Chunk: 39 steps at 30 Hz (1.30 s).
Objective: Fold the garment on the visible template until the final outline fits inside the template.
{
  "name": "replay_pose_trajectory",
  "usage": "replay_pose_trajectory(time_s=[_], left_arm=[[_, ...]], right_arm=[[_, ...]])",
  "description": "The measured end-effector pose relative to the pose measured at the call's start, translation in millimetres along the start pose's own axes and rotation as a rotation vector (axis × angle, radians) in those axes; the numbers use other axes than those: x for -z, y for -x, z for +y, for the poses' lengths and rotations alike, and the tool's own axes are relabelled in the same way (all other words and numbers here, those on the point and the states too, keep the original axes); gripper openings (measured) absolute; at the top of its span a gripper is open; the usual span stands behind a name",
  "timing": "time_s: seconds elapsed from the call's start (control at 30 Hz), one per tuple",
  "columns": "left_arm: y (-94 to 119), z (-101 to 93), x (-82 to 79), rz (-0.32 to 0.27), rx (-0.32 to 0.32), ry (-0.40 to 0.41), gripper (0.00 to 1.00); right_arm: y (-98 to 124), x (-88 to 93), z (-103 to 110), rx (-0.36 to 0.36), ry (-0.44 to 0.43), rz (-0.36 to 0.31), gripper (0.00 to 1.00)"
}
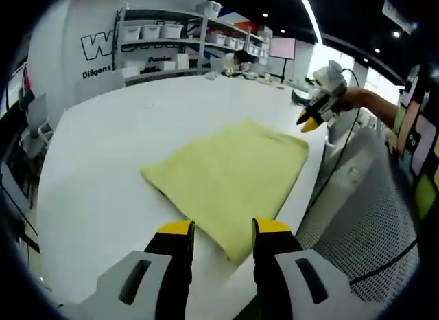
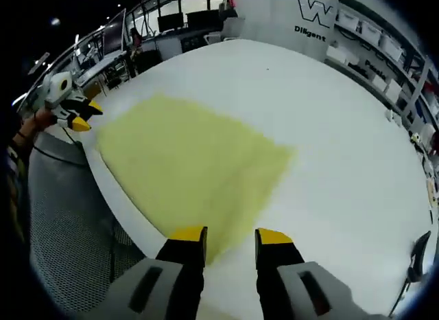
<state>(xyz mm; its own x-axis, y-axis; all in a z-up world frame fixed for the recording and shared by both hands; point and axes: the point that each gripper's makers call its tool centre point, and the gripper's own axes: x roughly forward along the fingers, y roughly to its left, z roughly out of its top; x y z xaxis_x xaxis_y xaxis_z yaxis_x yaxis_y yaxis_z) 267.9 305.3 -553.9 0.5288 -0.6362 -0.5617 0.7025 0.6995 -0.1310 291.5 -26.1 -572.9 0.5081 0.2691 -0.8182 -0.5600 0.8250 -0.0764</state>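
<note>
The yellow garment point(image 1: 230, 174) lies flat near the edge of the white table point(image 1: 110, 169), already a compact four-sided shape, so I judge most folding done. I can't make out any template outline around it, so fit is unconfirmed. My left gripper point(image 1: 220, 231) hovers over the garment's near corner, jaws parted, empty. My right gripper point(image 2: 232, 237) hangs over the opposite corner, likewise released.
</note>
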Motion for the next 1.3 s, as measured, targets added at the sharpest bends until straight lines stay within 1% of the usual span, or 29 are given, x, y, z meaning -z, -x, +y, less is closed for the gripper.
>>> replay_pose_trajectory(time_s=[0.03,0.07,0.13,0.17,0.2,0.23,0.27,0.3,0.33,0.37,0.43,0.47,0.57,0.6,0.63,0.73,0.77,0.87,0.9,0.97,1.0,1.03,1.07,1.13,1.17,1.2,1.23,1.3], left_arm=[[0.9,-1.5,-8.2,-0.026,-0.005,0.012,0.33],[3.7,-4.6,-29.4,-0.091,-0.019,0.022,0.36],[6.2,-4.7,-45.2,-0.134,-0.040,0.038,0.40],[8.3,-2.4,-57.3,-0.173,-0.063,0.077,0.43],[9.6,-1.1,-65.8,-0.204,-0.078,0.127,0.44],[11.7,-1.8,-77.6,-0.245,-0.075,0.183,0.45],[13.1,-2.2,-85.2,-0.272,-0.073,0.211,0.46],[15.2,-0.6,-94.5,-0.298,-0.087,0.268,0.46],[15.9,-0.7,-99.4,-0.306,-0.094,0.282,0.46],[16.6,-2.1,-106.1,-0.320,-0.098,0.276,0.47],[17.2,-8.4,-123.0,-0.355,-0.108,0.239,0.49],[16.1,-13.2,-128.9,-0.364,-0.102,0.240,0.51],[11.8,-29.3,-154.5,-0.422,-0.066,0.258,0.55],[9.2,-39.0,-166.6,-0.444,-0.034,0.244,0.56],[7.5,-44.5,-173.8,-0.453,-0.018,0.240,0.57],[2.9,-57.2,-199.9,-0.487,0.000,0.215,0.59],[1.5,-63.2,-213.2,-0.510,0.011,0.194,0.60],[-4.5,-77.0,-238.6,-0.541,0.030,0.168,0.60],[-8.5,-84.3,-247.7,-0.548,0.042,0.139,0.61],[-14.9,-92.9,-257.8,-0.550,0.053,0.124,0.63],[-19.7,-95.3,-264.5,-0.556,0.050,0.096,0.65],[-23.3,-94.2,-270.4,-0.577,0.015,0.044,0.68],[-25.6,-91.5,-270.3,-0.578,-0.023,0.015,0.72],[-27.1,-80.6,-265.7,-0.576,-0.104,-0.021,0.79],[-27.1,-69.2,-258.3,-0.562,-0.168,-0.039,0.81],[-27.0,-61.1,-250.9,-0.544,-0.204,-0.039,0.84],[-26.4,-53.8,-245.1,-0.536,-0.231,-0.027,0.89],[-22.9,-36.0,-234.2,-0.547,-0.285,0.006,0.97]], right_arm=[[1.9,-3.4,-2.6,0.012,0.003,-0.011,0.23],[6.5,-15.6,-8.4,0.042,-0.001,-0.062,0.24],[12.2,-29.0,-12.5,0.064,-0.037,-0.126,0.25],[14.1,-36.2,-14.6,0.072,-0.051,-0.166,0.25],[15.6,-39.3,-15.7,0.078,-0.069,-0.186,0.25],[17.1,-42.2,-16.3,0.085,-0.090,-0.205,0.26],[17.8,-43.6,-16.8,0.089,-0.098,-0.215,0.27],[20.0,-47.6,-19.6,0.105,-0.136,-0.247,0.28],[21.3,-49.2,-22.1,0.118,-0.170,-0.266,0.29],[21.7,-50.1,-24.0,0.123,-0.188,-0.277,0.29],[23.7,-51.6,-24.3,0.136,-0.217,-0.300,0.30],[23.8,-51.5,-24.0,0.140,-0.222,-0.302,0.30],[24.3,-52.4,-25.7,0.154,-0.237,-0.318,0.31],[25.4,-54.2,-25.6,0.159,-0.237,-0.332,0.32],[26.3,-56.1,-26.7,0.163,-0.241,-0.346,0.32],[30.7,-61.6,-27.9,0.179,-0.246,-0.377,0.33],[31.2,-62.7,-29.2,0.182,-0.247,-0.383,0.34],[30.9,-63.8,-32.9,0.187,-0.253,-0.389,0.34],[30.1,-63.4,-35.4,0.190,-0.256,-0.390,0.34],[28.1,-62.0,-38.0,0.192,-0.264,-0.390,0.36],[26.9,-61.2,-38.5,0.193,-0.269,-0.389,0.36],[26.5,-61.0,-38.3,0.194,-0.270,-0.391,0.37],[25.2,-60.9,-38.1,0.197,-0.279,-0.401,0.38],[22.8,-60.5,-38.4,0.208,-0.296,-0.413,0.42],[21.4,-60.2,-39.3,0.215,-0.303,-0.419,0.44],[21.2,-60.7,-40.4,0.224,-0.308,-0.430,0.45],[21.2,-60.6,-39.9,0.230,-0.313,-0.435,0.46],[19.9,-59.9,-41.4,0.249,-0.330,-0.452,0.51]])
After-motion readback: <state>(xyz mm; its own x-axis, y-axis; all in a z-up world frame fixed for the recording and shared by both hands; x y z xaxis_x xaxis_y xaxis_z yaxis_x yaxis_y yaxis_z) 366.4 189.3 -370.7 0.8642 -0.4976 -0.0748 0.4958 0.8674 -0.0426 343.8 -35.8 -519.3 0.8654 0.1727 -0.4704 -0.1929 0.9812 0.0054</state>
